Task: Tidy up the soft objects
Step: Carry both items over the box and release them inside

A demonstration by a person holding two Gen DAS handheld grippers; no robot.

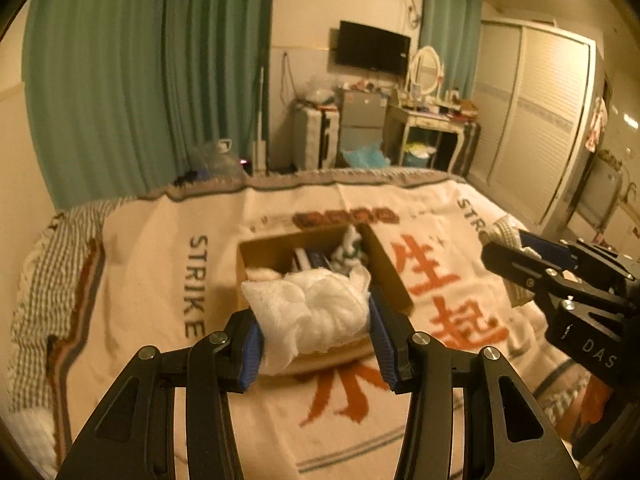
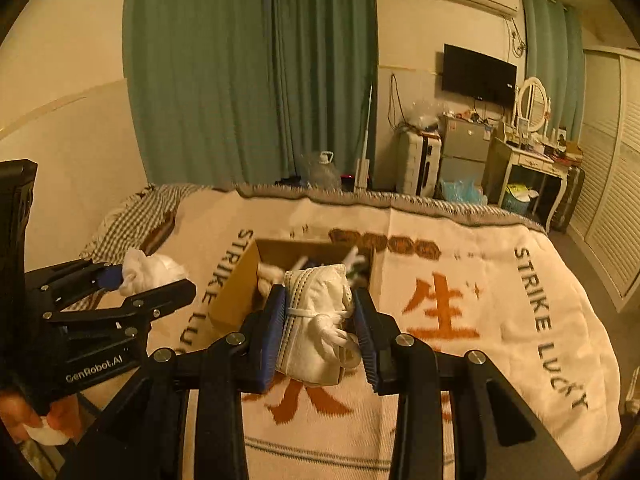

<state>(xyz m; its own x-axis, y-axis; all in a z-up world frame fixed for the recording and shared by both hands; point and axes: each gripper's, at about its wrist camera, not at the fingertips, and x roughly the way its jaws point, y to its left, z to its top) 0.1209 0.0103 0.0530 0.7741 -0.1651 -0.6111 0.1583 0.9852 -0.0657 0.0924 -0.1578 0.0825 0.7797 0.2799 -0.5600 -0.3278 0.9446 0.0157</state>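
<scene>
- Bedroom with green curtains (image 2: 256,72); a printed blanket (image 1: 420,208) covers the bed, and an open cardboard box (image 1: 384,264) sits mid-blanket.
- Left gripper (image 1: 316,344) clamps a crumpled white cloth (image 1: 312,304) above the near end of the box.
- Right gripper (image 2: 320,332) pinches a folded white fabric bundle (image 2: 320,320) with a drawstring, near the box.
- Risk: loose corners of either piece could drape over the box rim instead of dropping inside.
- Box already looks fairly full; bare blanket lies open on every side.

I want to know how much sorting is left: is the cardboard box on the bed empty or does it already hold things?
Not empty. The open cardboard box already holds white and dark items; how full it is cannot be told.
</scene>
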